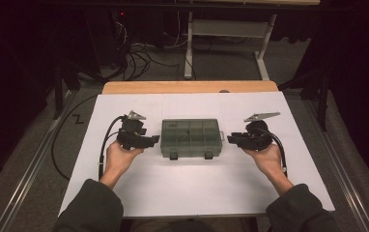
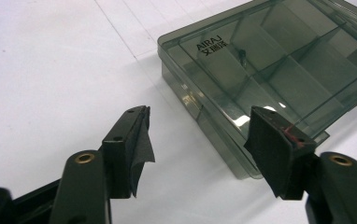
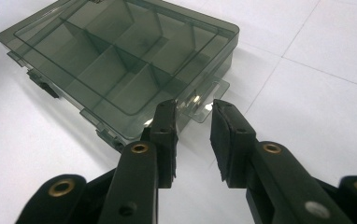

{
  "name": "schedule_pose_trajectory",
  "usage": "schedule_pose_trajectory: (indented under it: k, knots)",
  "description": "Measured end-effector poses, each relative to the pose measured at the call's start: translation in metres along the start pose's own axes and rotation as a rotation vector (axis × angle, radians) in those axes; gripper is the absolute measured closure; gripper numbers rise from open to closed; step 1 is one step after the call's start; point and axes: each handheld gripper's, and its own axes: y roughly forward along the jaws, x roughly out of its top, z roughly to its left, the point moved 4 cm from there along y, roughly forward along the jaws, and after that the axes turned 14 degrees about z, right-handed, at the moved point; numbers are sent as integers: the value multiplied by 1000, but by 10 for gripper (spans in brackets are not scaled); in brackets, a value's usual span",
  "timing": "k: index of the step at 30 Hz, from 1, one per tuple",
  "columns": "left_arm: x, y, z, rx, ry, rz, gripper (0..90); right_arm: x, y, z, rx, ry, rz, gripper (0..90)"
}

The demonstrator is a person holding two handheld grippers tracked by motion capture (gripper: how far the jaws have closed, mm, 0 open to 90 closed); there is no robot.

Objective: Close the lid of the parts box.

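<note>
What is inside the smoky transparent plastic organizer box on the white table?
Through the closed lid of the smoky transparent plastic organizer box, dividers form compartments; one small dark item sits near the middle. Corners under reflections cannot be checked.

"AIRAJ" printed in black, Chinese characters beneath, on lid of smoky compartment box [image 2: 279, 70].

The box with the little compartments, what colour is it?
The box is see-through smoky grey-green plastic with black lettering on its lid, clearest in the left gripper view.
</note>
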Motion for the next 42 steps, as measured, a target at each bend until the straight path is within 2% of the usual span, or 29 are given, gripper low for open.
schedule_pose_trajectory:
  k: [19, 24, 42]
  knots:
    - [-15, -5, 2, 22, 1, -54, 392, -14, -9, -6, -7, 10, -36, 688]
    - [-21, -6, 4, 21, -6, -62, 397, -21, -12, -9, -1, 26, -41, 687]
    - [-42, -7, 6, 33, -26, -115, 395, -45, -19, -12, -10, 28, -82, 655]
